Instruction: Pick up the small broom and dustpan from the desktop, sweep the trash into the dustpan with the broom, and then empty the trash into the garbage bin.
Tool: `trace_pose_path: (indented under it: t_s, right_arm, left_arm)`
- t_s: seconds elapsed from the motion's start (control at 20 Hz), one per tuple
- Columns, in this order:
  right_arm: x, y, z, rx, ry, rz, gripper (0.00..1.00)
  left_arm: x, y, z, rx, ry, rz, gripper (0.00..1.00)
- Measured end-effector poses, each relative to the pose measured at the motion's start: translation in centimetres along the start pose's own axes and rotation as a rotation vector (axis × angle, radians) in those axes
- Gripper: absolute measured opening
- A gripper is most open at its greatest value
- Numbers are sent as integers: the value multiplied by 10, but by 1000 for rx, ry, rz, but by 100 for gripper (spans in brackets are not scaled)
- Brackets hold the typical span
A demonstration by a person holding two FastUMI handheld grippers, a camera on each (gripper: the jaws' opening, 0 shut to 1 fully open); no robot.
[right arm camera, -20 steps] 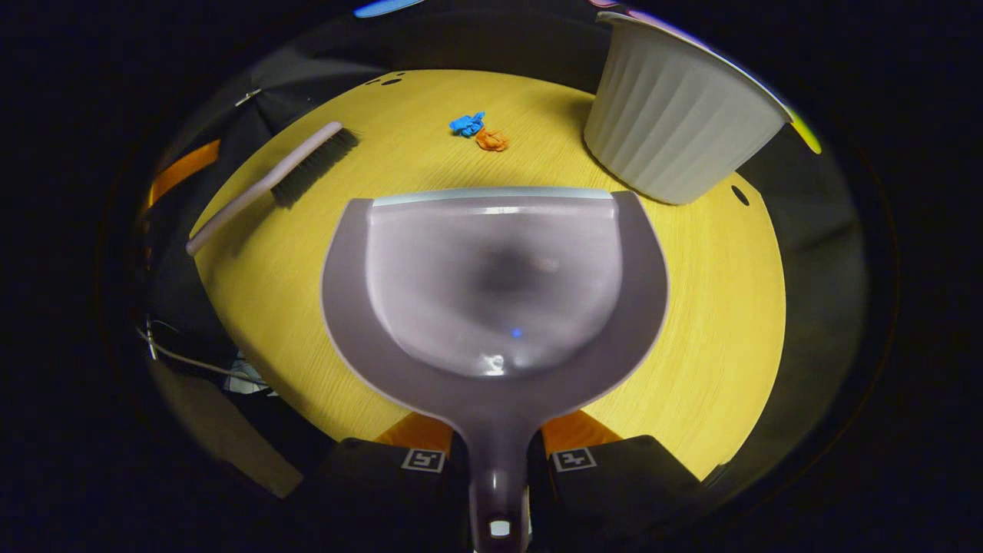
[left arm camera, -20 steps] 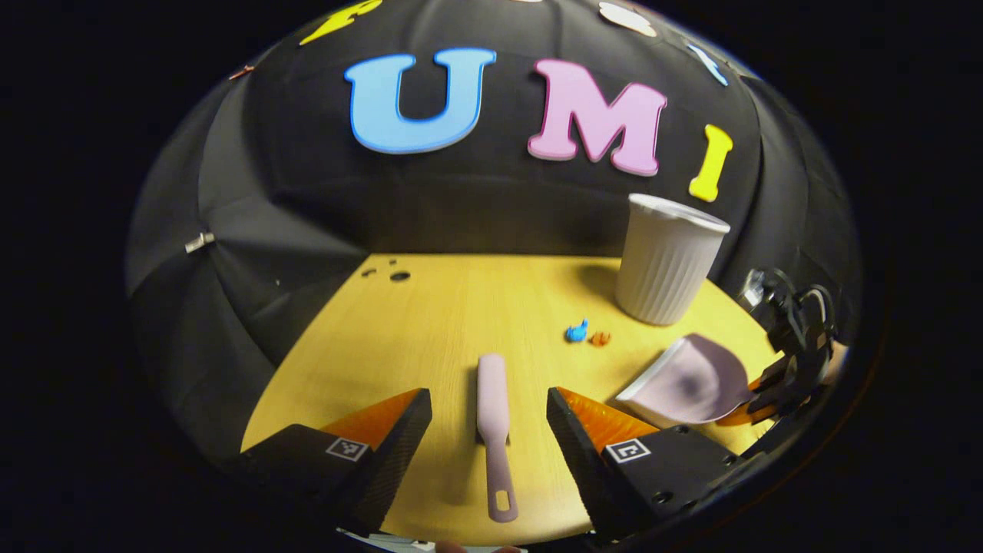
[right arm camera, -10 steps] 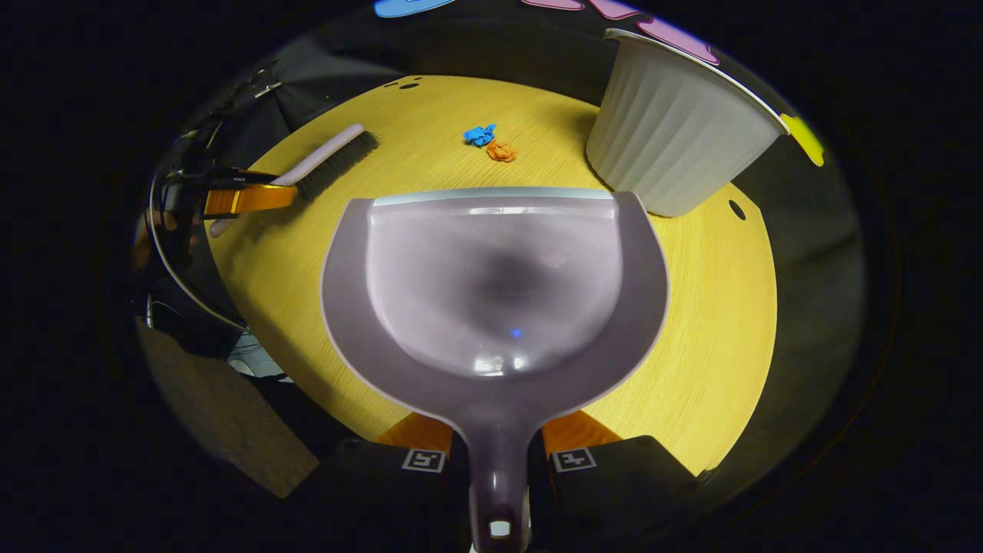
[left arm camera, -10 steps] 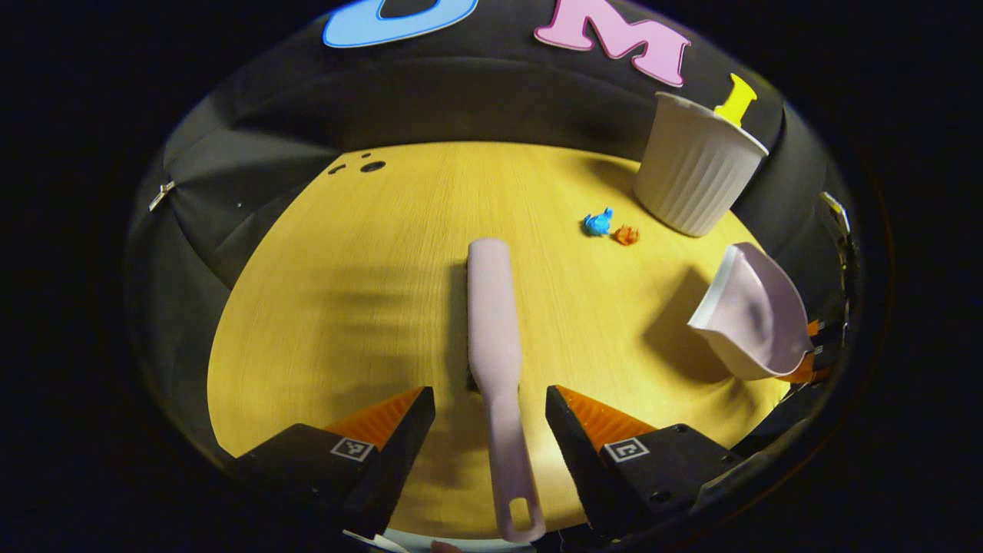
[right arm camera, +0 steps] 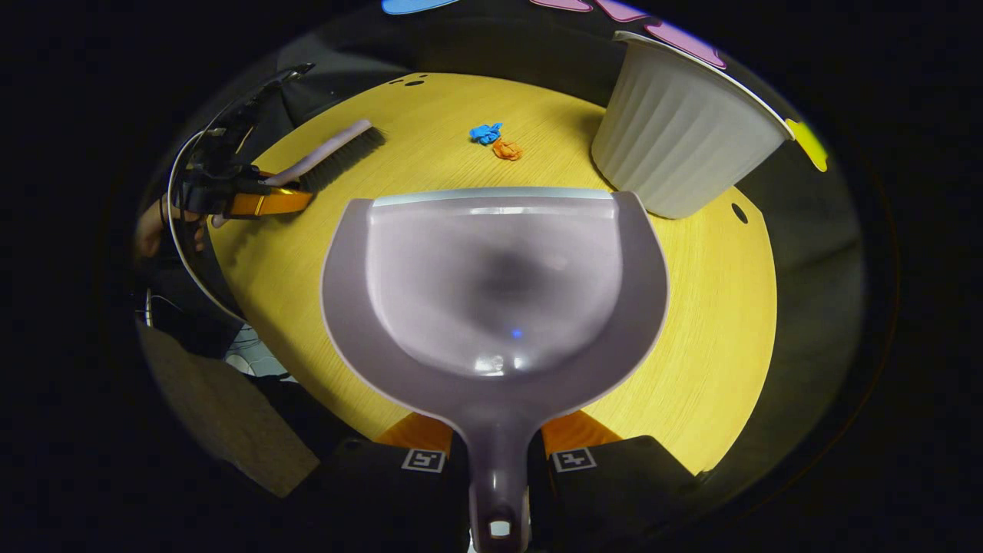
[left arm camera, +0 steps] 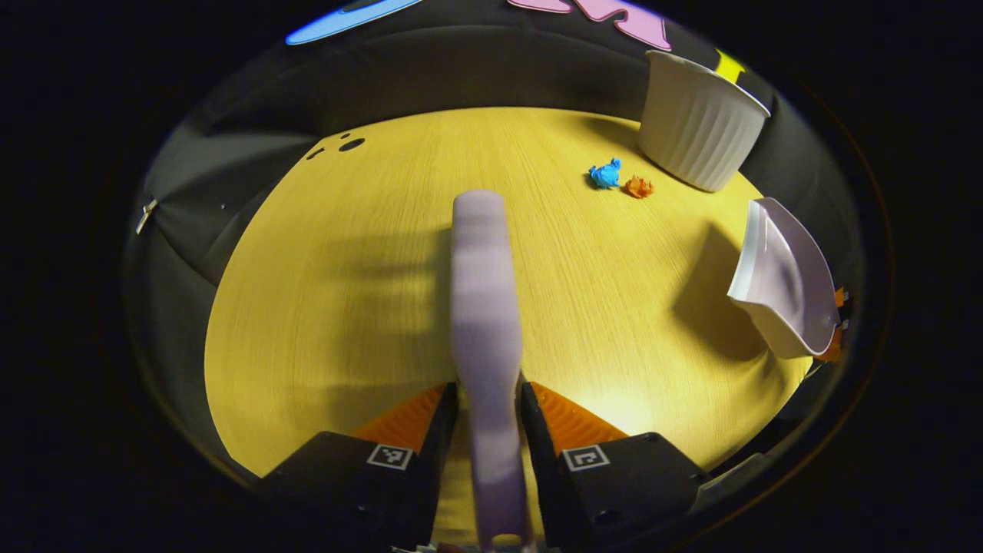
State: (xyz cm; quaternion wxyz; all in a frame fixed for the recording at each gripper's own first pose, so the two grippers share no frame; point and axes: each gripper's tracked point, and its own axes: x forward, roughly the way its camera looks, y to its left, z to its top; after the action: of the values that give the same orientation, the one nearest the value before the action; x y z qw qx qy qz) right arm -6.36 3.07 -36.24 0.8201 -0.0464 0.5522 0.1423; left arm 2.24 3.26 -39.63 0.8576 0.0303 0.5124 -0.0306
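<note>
At the bottom of each view, a tool clamps a handle: left tool (left arm camera: pixel 485 415) on the broom (left arm camera: pixel 480 307), right tool (right arm camera: pixel 498 453) on the dustpan (right arm camera: pixel 491 299).

Both look light, stiff, smooth plastic, so a grip low on the narrow handle, as here, seems right, though either might twist. Blue scrap (left arm camera: pixel 606 174) and orange scrap (left arm camera: pixel 638 187) lie touching on the tabletop (left arm camera: pixel 345 292), upper right of the left gripper view, just beside the white ribbed bin (left arm camera: pixel 700 127).
</note>
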Motion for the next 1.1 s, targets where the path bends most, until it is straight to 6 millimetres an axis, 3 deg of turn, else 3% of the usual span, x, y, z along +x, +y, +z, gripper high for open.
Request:
trace_pose_path:
  t_s: [0.1, 0.25, 0.5, 0.8, 1.1]
  right_arm:
    - [0, 1, 0, -5, 4, 8, 35]
    - [2, 3, -5, -11, 44, 20, 35]
    - [8, -6, -5, -11, 124, 15, 35]
    - [21, -15, 6, 10, 167, 23, 35]
    - [29, -15, 11, 4, 192, 33, 35]
  left_arm:
    - [3, 2, 0, -16, 9, 8, 38]
    - [1, 6, 6, -32, 8, 17, 30]
    - [-6, 8, 62, -1, -103, -21, 30]
    - [13, -5, 134, 90, -174, -48, 32]
    - [42, -36, 178, 211, -194, -86, 29]
